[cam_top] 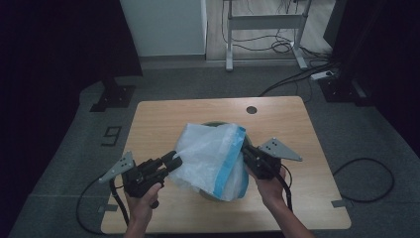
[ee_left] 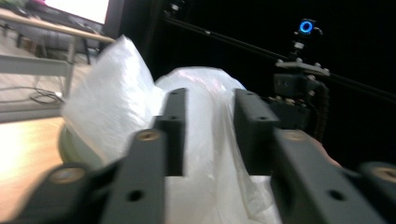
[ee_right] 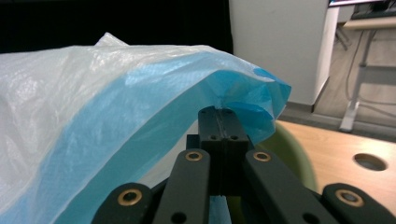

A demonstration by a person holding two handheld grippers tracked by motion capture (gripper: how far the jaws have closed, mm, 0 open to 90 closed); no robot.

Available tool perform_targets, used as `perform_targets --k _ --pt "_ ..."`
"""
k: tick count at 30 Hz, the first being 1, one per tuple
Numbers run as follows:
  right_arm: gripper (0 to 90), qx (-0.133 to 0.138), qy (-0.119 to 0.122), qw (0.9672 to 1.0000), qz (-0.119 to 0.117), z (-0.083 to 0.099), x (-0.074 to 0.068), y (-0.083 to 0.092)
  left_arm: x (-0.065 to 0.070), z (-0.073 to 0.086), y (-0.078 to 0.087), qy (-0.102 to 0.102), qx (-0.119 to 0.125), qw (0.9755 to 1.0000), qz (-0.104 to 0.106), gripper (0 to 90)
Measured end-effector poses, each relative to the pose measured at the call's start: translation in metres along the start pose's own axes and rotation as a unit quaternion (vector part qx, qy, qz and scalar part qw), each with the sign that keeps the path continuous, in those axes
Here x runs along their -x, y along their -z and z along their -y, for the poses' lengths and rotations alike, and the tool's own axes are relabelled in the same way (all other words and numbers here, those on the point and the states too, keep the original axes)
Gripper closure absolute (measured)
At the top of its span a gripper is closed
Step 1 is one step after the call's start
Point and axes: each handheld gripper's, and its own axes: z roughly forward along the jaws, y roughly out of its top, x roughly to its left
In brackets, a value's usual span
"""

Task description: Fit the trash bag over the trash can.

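A white see-through plastic bag (cam_top: 210,153) with a blue band (cam_top: 229,158) along its mouth is draped over a green round container (cam_top: 214,124) at the middle of the wooden table (cam_top: 158,124). My left gripper (cam_top: 174,159) is at the bag's left side. In the left gripper view its jaws (ee_left: 210,100) stand apart, with loose bag film (ee_left: 205,140) between them and unpinched. My right gripper (cam_top: 246,152) is at the bag's right side. In the right gripper view its jaws (ee_right: 222,114) are pressed together on the blue band (ee_right: 154,107).
A round hole (cam_top: 251,109) is in the table near its far edge. A white desk frame (cam_top: 265,22) and cables (cam_top: 292,79) are on the floor beyond. A black cable loop (cam_top: 364,178) lies right of the table. The green container's rim (ee_right: 292,154) is just behind the right jaws.
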Motion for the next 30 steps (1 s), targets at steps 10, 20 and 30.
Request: perform_targets --k 10,20,30 --pt "89.3 0.023 0.032 0.999 0.022 -0.018 0.006 0.018 0.015 -0.037 -0.023 -0.051 -0.062 0.9967 0.013 43.9" --pt "89.3 0.033 0.057 0.9977 0.017 -0.035 -0.003 0.023 0.031 -0.054 -0.063 -0.112 -0.15 0.9824 0.0 63.1" --pt "89.4 0.035 0.075 0.9964 0.016 -0.033 -0.001 0.027 0.01 -0.053 -0.059 -0.077 -0.06 0.995 -0.019 90.0"
